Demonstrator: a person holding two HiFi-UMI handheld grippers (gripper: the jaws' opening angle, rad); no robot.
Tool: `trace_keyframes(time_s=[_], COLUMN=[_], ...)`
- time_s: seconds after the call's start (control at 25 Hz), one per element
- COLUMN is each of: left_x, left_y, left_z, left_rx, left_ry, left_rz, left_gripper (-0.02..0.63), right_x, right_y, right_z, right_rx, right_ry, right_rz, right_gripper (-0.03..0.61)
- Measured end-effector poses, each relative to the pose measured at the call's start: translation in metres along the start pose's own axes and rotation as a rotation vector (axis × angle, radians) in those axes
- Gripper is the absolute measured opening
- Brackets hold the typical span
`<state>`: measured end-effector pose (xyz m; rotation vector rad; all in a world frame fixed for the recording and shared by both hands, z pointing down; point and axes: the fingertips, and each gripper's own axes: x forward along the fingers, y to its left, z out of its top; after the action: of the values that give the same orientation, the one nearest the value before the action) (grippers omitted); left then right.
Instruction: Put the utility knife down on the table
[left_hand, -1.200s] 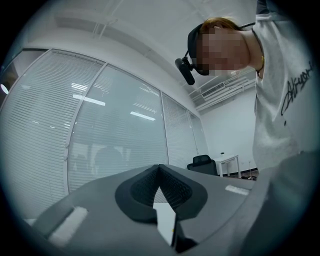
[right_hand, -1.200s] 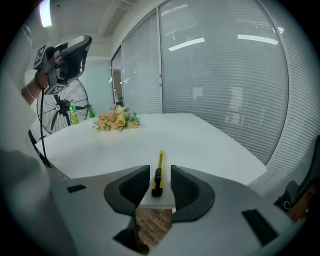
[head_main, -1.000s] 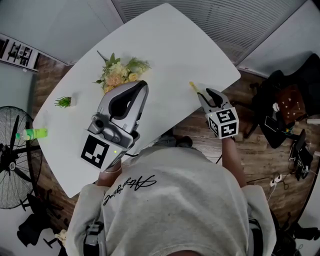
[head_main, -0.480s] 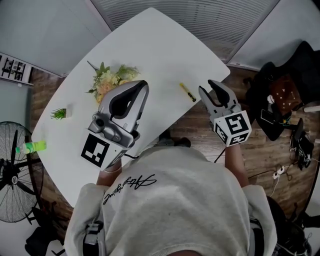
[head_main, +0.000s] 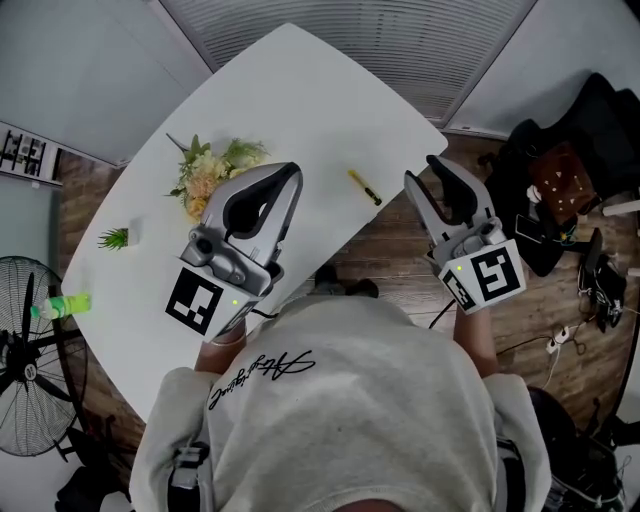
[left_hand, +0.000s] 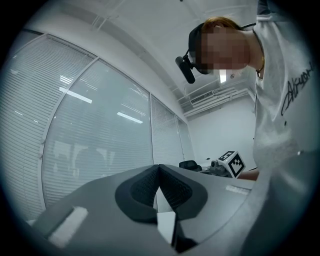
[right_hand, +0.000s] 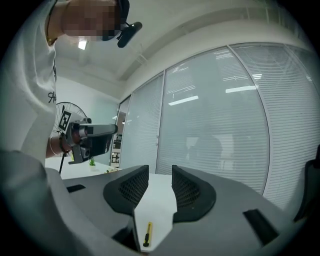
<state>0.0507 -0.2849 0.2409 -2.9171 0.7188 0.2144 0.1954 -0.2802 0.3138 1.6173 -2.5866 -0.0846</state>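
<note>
The yellow utility knife (head_main: 364, 187) lies flat on the white table (head_main: 300, 100) near its right edge; the right gripper view shows the knife (right_hand: 147, 234) low between the jaws, far below them. My right gripper (head_main: 431, 172) is raised off the table to the right of the knife, open and empty; its jaws have just been opening with nothing between them. My left gripper (head_main: 292, 172) is held high over the table's middle, its pads (left_hand: 150, 185) meeting at the tips, shut on nothing.
A bunch of pale flowers (head_main: 212, 168) lies left of the left gripper. A small green plant (head_main: 116, 238) and a green bottle (head_main: 62, 303) sit at the table's left side. A fan (head_main: 30, 370) stands lower left; a dark chair with bags (head_main: 560, 190) is at right.
The right gripper has risen and drawn back to the right, away from the knife, which stays on the table. The left gripper has shifted only slightly.
</note>
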Motion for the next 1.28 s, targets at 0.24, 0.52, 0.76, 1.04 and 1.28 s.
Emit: trace_keyframes(time_s=[0.24,0.52,0.76,1.04,1.28], left_x=[0.004,0.010,0.020,0.030,0.036], left_y=[-0.007,-0.013,-0.022,-0.036,-0.048], left_z=[0.001,-0.001,-0.001,-0.001,-0.005], left_rx=[0.003,0.003,0.007,0.007,0.016], left_ry=[-0.002,0.004,-0.003,-0.005,-0.005], left_rz=[-0.012,-0.024,-0.044,-0.060,-0.077], left_gripper=[-0.004,-0.004,-0.003,-0.004,-0.005], right_x=[-0.021,-0.043,-0.058,-0.077,-0.094], right_y=[-0.001,-0.007,-0.013,-0.020,-0.026], right_z=[0.033,0.057,0.061,0.063,0.064], right_rx=[0.001,-0.007,-0.018,-0.015,-0.025], right_ry=[-0.083,-0.148,-0.158,-0.176,-0.193], right_rz=[-0.007,-0.025,-0.034,-0.046,-0.074], right_gripper=[0.147,0.147,0.140,0.093,0.027])
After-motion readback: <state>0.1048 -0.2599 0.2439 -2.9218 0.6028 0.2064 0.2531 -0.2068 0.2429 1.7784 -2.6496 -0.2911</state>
